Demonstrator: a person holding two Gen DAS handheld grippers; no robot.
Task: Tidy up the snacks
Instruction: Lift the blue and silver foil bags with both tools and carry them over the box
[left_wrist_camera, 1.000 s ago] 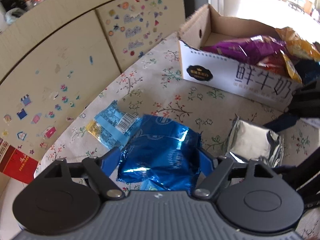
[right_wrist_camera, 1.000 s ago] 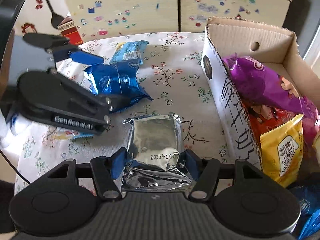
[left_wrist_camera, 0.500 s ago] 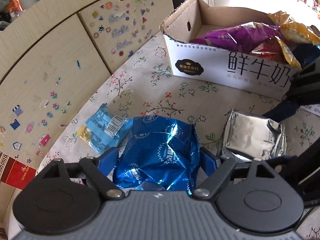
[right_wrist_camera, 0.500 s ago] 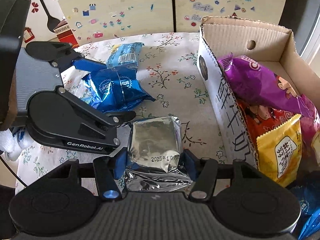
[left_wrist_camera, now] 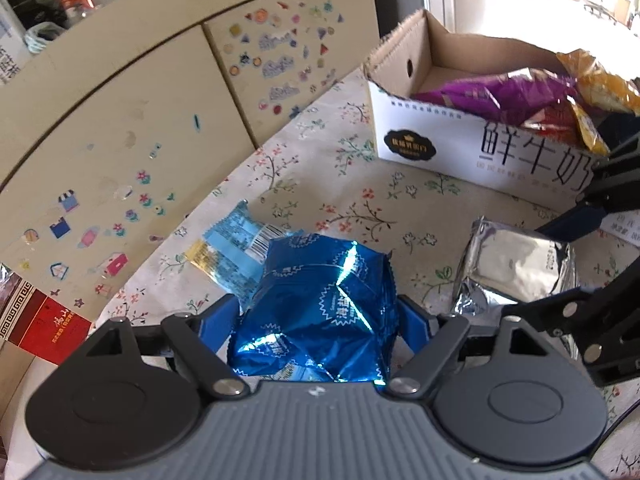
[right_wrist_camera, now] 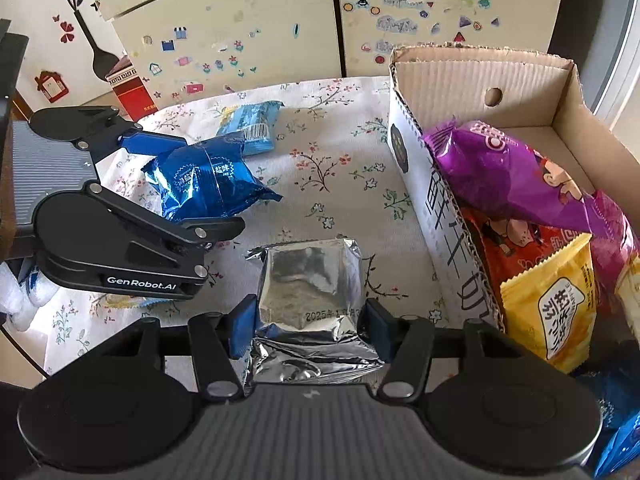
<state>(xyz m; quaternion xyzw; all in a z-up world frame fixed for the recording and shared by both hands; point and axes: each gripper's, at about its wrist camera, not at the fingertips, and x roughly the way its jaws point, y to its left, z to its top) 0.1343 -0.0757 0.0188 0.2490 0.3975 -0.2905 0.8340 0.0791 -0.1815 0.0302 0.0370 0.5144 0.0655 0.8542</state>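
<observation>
A shiny blue snack bag [left_wrist_camera: 320,304] sits between the blue fingers of my left gripper [left_wrist_camera: 318,320], which press its sides and crumple the foil. From the right wrist view, the same bag [right_wrist_camera: 208,184] is held in the left gripper [right_wrist_camera: 200,188] just over the tablecloth. My right gripper [right_wrist_camera: 310,326] is shut on a silver foil packet [right_wrist_camera: 308,288], both pads against its edges. The left wrist view has that packet [left_wrist_camera: 516,268] at the right, with the right gripper [left_wrist_camera: 556,266] around it.
A cardboard box [right_wrist_camera: 440,216] at the right holds purple, red and yellow snack bags; its white wall [left_wrist_camera: 432,152] faces both grippers. A light blue packet [left_wrist_camera: 232,252] lies on the floral tablecloth behind the blue bag. Cupboard doors with stickers stand behind the table.
The right fingers have closed inward onto the silver packet. The left gripper keeps its grip on the blue bag, which looks more crumpled and slightly raised.
</observation>
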